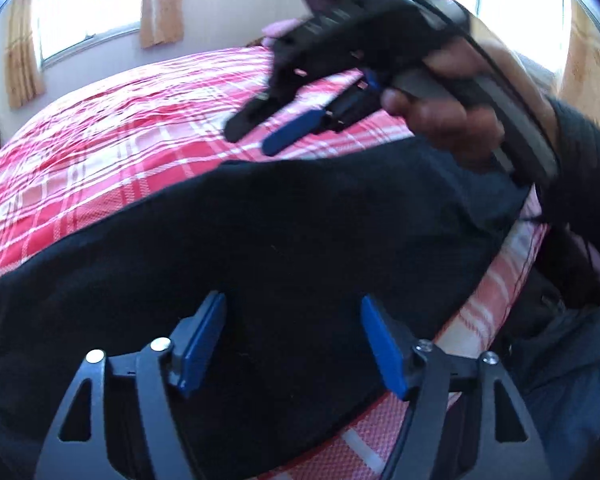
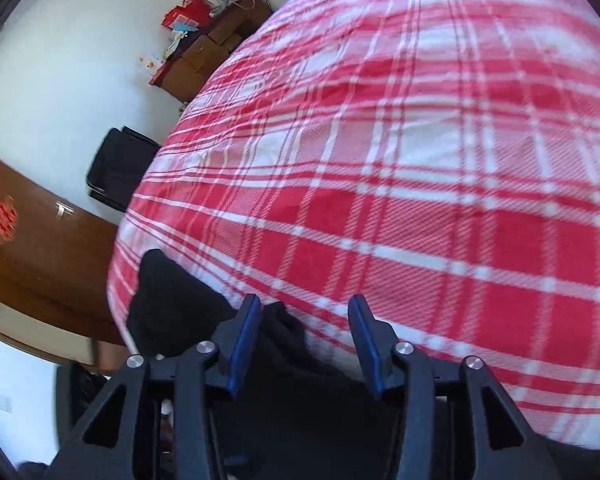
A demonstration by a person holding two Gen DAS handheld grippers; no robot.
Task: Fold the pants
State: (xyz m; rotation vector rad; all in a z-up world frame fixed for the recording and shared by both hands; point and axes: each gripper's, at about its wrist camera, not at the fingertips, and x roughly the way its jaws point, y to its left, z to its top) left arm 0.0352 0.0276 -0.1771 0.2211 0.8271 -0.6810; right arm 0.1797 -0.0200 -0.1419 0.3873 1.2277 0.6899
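Over on the left, the bed [image 1: 100,152] fills the view with its red-and-white plaid cover, curtained windows [image 1: 88,0] bright behind it. Dark pants [image 1: 280,248] lie flat across the near side of the bed, stretching from the left edge toward the person's side on the right. Left gripper [image 1: 292,344] hangs just above that dark cloth, its blue-padded fingers [image 1: 204,340] spread wide with nothing pinched between them. Moving right, the right gripper [image 1: 256,136] comes into shot from above, held in a hand [image 1: 440,112] with a dark sleeve [image 1: 580,152] behind it; its fingers stand apart too, tips over the plaid just beyond the pants' far edge, a bit blurred.

Now the right wrist view: a brown door [image 2: 32,236] and a dark bag [image 2: 120,168] at far left, a cluttered dresser [image 2: 212,48] beyond. A bunched end of the pants [image 2: 172,304] sits at the bed's corner, running under the right gripper [image 2: 304,344]. Fingers [image 2: 364,344] parted, gripping nothing, plaid cover [image 2: 420,160] spreading away to the right.
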